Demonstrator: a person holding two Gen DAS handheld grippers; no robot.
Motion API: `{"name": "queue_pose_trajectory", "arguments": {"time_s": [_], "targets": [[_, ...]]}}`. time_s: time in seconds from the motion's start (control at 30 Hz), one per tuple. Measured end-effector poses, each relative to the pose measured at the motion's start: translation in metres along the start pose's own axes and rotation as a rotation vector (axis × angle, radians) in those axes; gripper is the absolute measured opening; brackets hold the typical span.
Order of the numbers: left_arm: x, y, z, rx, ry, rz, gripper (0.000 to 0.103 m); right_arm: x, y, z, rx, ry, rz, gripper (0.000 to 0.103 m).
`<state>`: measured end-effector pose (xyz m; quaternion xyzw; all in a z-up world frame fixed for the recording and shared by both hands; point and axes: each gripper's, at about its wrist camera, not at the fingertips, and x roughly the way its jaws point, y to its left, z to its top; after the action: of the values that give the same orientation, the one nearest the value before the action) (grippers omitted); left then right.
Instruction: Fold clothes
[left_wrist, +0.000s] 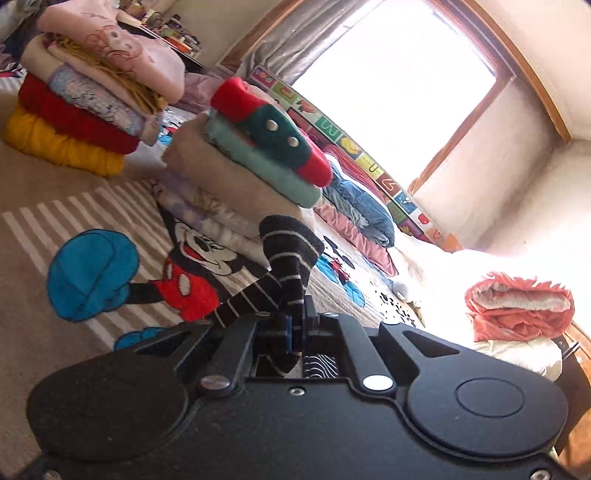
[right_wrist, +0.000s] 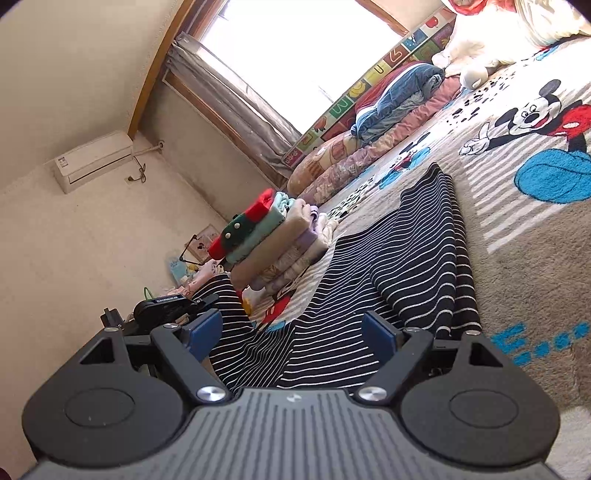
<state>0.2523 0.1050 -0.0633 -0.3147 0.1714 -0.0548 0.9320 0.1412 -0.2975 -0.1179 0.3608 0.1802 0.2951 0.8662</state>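
Left tongs (left_wrist: 297, 322) pinching striped garment (right_wrist: 391, 273), right tongs (right_wrist: 291, 334) spread

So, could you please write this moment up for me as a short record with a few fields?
surface: grey striped cartoon-mouse blanket
garment in work: black white-striped knit garment, spread on the blanket, one end lifted
left gripper: shut on a bunched part of the garment
right gripper: open, garment lying between its blue pads
done piles: stack topped by a red-and-green buttoned piece; taller stack with yellow base
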Motion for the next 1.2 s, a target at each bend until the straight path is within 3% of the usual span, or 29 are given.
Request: {"name": "queue_pose_trajectory", "arguments": {"time_s": [0.23,0.43,0.53,0.6,0.63,0.7,0.8,0.87,0.93,1.03,1.2], "targets": [[0.019,-0.076,-0.050,0.278,0.088,-0.033,0.001,-0.003,-0.004,0.000,0.034,-0.005,0.023,0.082],[0.037,-0.114,-0.109,0.600,0.181,-0.002,0.002,-0.008,-0.008,0.001,0.071,-0.008,0.041,0.082],[0.048,-0.117,-0.129,0.684,0.268,-0.018,0.002,-0.006,-0.008,0.000,0.099,0.007,0.054,0.082],[0.053,-0.117,-0.138,0.718,0.331,-0.041,0.009,-0.002,-0.010,-0.001,0.148,0.023,0.066,0.082],[0.053,-0.116,-0.140,0.725,0.359,-0.062,0.021,0.000,-0.010,-0.002,0.167,0.032,0.066,0.082],[0.043,-0.115,-0.137,0.714,0.389,-0.137,0.041,0.007,-0.008,-0.003,0.189,0.043,0.048,0.082],[0.024,-0.108,-0.116,0.645,0.390,-0.240,0.044,0.017,-0.004,-0.005,0.222,0.059,0.020,0.082],[0.010,-0.093,-0.091,0.545,0.346,-0.269,0.044,0.024,-0.001,-0.006,0.243,0.070,0.001,0.087],[0.002,-0.075,-0.070,0.453,0.298,-0.268,0.044,0.030,0.001,-0.007,0.264,0.081,-0.018,0.087],[-0.003,-0.043,-0.045,0.340,0.235,-0.198,0.044,0.044,0.003,-0.008,0.296,0.084,-0.079,0.087],[-0.011,-0.017,-0.027,0.243,0.191,-0.146,0.044,0.068,0.000,-0.015,0.467,0.050,-0.165,0.087]]}}
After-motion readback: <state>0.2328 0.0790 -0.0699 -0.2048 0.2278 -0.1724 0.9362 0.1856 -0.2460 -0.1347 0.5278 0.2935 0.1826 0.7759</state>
